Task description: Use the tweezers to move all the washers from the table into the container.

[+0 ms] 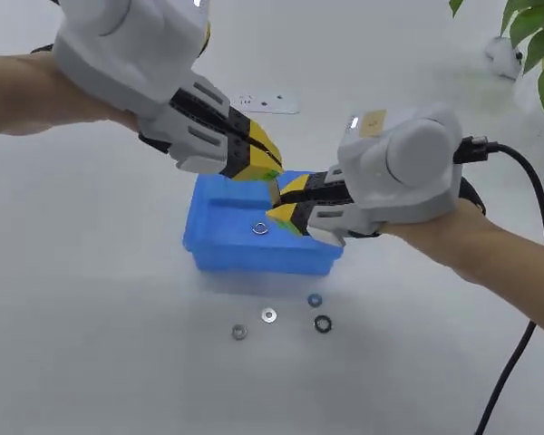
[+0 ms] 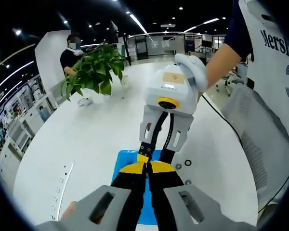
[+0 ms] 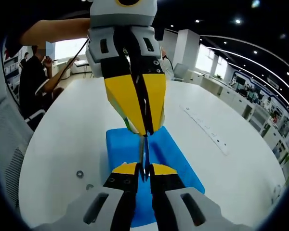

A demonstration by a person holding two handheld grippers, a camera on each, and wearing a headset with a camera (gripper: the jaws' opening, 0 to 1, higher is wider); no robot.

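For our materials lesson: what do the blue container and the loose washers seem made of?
Blue container: likely moulded plastic, matte, even colour. Silvery washers: probably metal, glinting. Black washer and blue washer: perhaps rubber or plastic, dull.

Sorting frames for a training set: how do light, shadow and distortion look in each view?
Head view: soft even light, a faint shadow beside the blue container, washers sharp. Left gripper view: strong fisheye bend, bright ceiling strips. Right gripper view: same bend, the left gripper looms large, tweezers thin.
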